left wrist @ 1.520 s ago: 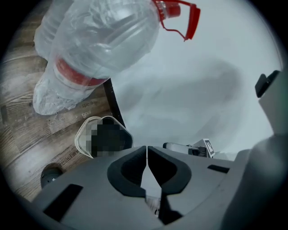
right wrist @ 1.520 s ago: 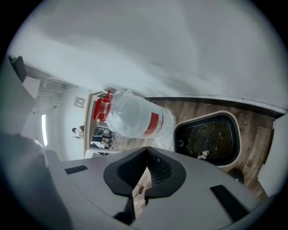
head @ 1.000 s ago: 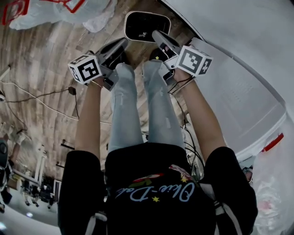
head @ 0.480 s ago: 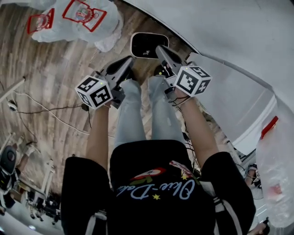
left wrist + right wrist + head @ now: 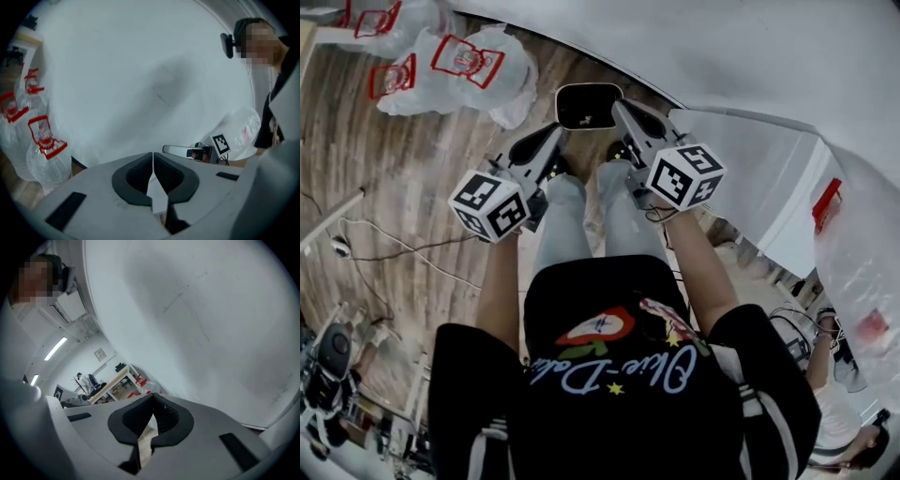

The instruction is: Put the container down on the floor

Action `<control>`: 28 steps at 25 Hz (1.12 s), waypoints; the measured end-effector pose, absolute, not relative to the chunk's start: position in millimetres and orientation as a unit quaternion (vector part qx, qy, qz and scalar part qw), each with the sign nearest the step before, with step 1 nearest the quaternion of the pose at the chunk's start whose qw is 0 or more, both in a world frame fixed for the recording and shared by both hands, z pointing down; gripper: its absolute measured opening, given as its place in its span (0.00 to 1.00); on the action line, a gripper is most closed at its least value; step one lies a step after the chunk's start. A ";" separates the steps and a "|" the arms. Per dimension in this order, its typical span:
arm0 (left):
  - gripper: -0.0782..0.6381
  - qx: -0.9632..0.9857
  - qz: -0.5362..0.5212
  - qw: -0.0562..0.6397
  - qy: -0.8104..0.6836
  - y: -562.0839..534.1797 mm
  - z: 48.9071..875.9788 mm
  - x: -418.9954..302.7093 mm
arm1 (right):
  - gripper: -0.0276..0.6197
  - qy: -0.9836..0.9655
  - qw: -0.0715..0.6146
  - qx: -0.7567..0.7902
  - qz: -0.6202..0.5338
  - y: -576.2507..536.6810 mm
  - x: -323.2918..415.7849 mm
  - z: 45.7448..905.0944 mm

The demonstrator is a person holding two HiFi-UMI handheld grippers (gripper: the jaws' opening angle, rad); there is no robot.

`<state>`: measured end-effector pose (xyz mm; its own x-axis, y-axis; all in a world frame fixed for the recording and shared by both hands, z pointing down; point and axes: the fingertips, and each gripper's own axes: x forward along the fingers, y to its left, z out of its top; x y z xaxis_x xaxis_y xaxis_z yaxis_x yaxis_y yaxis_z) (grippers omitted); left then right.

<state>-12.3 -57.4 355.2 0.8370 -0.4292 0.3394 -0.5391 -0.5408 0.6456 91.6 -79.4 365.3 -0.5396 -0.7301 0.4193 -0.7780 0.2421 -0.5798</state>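
The container point(image 5: 589, 105) – a dark, rounded-rectangular tub with a pale rim – sat flat on the wooden floor point(image 5: 412, 169), just ahead of the person's feet and close to the foot of a white wall point(image 5: 750, 66). Nothing held it. In the head view it lay between the tips of the 2 grippers, and the right gripper point(image 5: 621, 105) overlapped its right edge in the picture; whether they touched I could not tell.

The left gripper point(image 5: 553, 133) pointed toward the container's lower left corner. Its fingers point(image 5: 133, 176) were pressed together with nothing between them, as the left gripper view showed. The right gripper's fingers point(image 5: 126, 420) were likewise fully closed and empty, with only wall beyond them.

Each gripper carried its marker cube – the left one point(image 5: 490, 204) over the floor, the right one point(image 5: 684, 175) nearer the wall. Below them were the person's legs point(image 5: 558, 234) in pale jeans.

Further out, at the upper left, 3 clear water bottles point(image 5: 473, 66) with red handles stood on the floor, and a thin cable point(image 5: 403, 251) trailed across the boards on the left.
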 end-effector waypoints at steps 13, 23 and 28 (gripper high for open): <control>0.12 0.917 0.079 0.288 -0.264 -44.0 237.6 13.8 | 0.04 -0.809 0.018 0.486 0.329 -53.9 107.2 253.0; 0.12 0.937 0.075 0.220 -0.259 -42.9 182.8 25.9 | 0.04 -0.829 0.028 0.492 0.264 -48.8 115.6 200.8; 0.12 0.943 0.052 0.204 -0.259 -52.7 143.6 30.1 | 0.04 -0.850 0.038 0.480 0.215 -59.2 111.2 158.2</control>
<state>30.1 -52.7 143.6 0.8608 -0.4661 0.2043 -0.5089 -0.7829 0.3580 111.2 -59.2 158.2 -0.5370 -0.7986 0.2718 -0.8317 0.4472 -0.3292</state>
